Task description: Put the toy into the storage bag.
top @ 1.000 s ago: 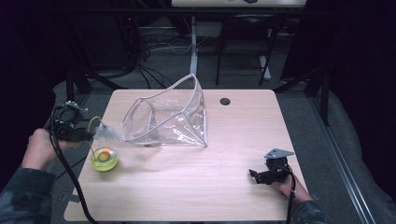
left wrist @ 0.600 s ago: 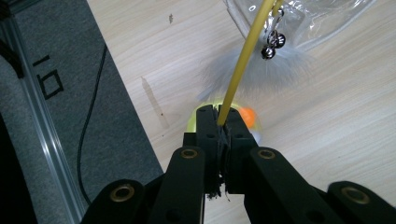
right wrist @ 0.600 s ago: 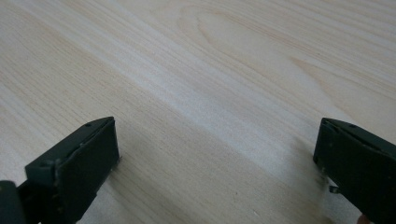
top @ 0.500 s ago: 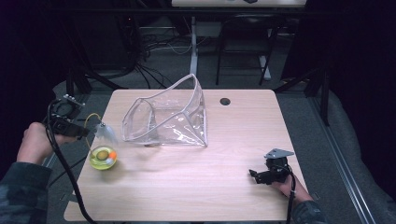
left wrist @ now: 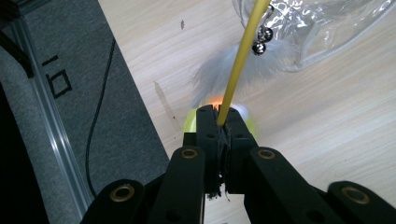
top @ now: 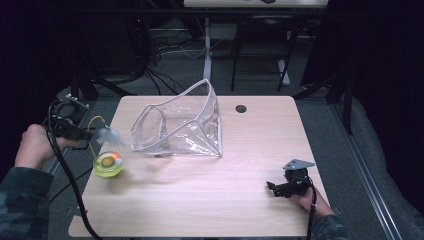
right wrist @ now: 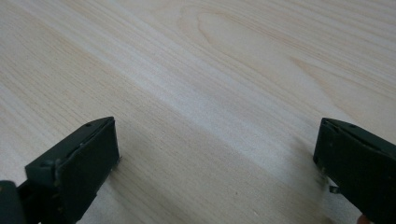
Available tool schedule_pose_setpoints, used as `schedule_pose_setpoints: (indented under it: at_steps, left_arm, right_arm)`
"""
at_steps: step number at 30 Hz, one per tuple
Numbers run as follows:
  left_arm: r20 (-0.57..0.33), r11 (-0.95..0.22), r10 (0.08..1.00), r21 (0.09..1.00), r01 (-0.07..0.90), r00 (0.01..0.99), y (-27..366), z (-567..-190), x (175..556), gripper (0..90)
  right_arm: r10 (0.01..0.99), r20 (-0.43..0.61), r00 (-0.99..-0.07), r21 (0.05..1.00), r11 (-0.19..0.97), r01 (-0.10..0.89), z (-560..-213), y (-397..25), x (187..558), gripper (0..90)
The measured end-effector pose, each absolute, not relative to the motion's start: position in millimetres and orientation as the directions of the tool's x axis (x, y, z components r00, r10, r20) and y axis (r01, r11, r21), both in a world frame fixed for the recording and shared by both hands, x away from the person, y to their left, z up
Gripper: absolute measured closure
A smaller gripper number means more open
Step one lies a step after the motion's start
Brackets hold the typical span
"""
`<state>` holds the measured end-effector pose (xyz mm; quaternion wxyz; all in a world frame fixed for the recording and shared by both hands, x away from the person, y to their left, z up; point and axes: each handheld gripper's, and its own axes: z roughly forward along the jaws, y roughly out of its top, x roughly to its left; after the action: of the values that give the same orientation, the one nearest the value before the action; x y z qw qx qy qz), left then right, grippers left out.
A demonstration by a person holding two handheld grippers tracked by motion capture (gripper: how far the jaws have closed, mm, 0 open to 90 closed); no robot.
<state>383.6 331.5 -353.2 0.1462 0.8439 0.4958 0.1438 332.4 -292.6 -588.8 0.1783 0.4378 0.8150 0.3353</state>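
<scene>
A cat toy stands at the table's left edge: a yellow-green round base (top: 108,164) with an orange ball in it, and a thin yellow wand (top: 93,125) that arcs up from it. A grey feather tuft (top: 107,136) with small bells (left wrist: 261,39) hangs at the wand's end. My left gripper (top: 75,132), out past the table's left edge, is shut on the yellow wand (left wrist: 240,60), above the base (left wrist: 191,123). A clear plastic pouch (top: 177,125) lies open-mouthed mid-table, just right of the feather (left wrist: 247,70). My right gripper (top: 272,187) rests open near the front right, nothing between its jaws (right wrist: 215,154).
The pale wooden table (top: 210,200) has a small dark hole (top: 241,108) at the back right. Cables and dark table legs (top: 165,60) stand on the grey floor behind. A rail (left wrist: 51,130) runs along the floor at the left.
My left hand and gripper have drifted slightly left and away with the wand, and the feather tuft has risen a little. The right gripper has stayed put.
</scene>
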Motion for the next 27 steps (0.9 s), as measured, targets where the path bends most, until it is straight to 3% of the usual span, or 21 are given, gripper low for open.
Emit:
schedule_pose_setpoints:
  at_steps: [27]
  left_arm:
    - [0.139, -0.483, 0.873, 0.388, 0.785, 0.468, 323, -321, 405, 87.9]
  right_arm:
    - [0.833, 0.003, -0.553, 0.703, 0.391, 0.594, -589, -293, 332, 0.0]
